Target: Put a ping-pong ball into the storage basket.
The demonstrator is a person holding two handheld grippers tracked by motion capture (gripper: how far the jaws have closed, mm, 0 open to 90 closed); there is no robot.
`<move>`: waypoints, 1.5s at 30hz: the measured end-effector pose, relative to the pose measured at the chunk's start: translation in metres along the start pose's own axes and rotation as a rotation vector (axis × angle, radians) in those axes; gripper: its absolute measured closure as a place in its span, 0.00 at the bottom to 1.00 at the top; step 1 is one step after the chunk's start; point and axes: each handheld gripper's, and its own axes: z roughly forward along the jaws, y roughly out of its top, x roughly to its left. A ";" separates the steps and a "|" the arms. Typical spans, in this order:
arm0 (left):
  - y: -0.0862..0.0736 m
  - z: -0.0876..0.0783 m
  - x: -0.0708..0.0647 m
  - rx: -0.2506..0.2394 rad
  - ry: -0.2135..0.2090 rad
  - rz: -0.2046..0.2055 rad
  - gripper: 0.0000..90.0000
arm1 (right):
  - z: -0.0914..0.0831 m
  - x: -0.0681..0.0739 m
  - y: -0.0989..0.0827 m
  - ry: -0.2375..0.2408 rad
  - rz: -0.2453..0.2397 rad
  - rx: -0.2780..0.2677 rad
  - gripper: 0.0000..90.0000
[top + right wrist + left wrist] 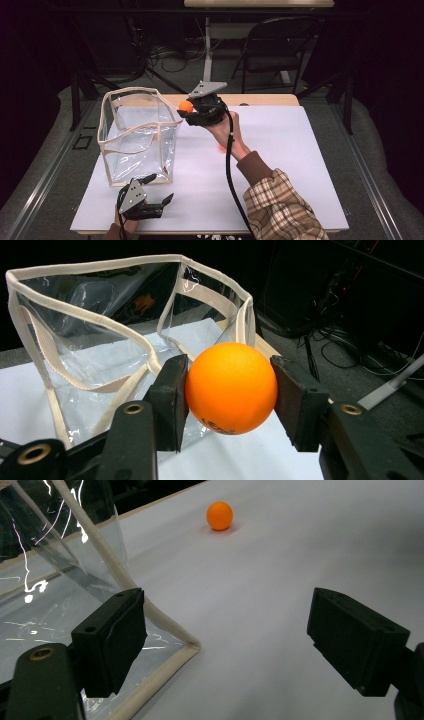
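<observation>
Orange ball (231,388) is clamped in the right gripper (192,113), raised beside the clear bag (137,135); next, move over its opening and release. Left gripper (159,192) rests with jaws apart near the table's front edge.

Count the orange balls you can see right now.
2. One orange ball is clamped in the right gripper, raised beside the clear bag's rim. A second ball lies loose on the white table. More may be hidden behind the hand.
</observation>
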 end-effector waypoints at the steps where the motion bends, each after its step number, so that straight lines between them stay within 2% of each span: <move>1: 0.000 0.000 0.000 0.001 -0.001 -0.001 0.18 | 0.001 0.000 0.001 0.001 0.000 -0.001 0.57; 45: 0.001 -0.001 0.000 -0.008 0.002 -0.001 0.18 | 0.033 0.010 0.020 0.022 0.000 -0.003 0.57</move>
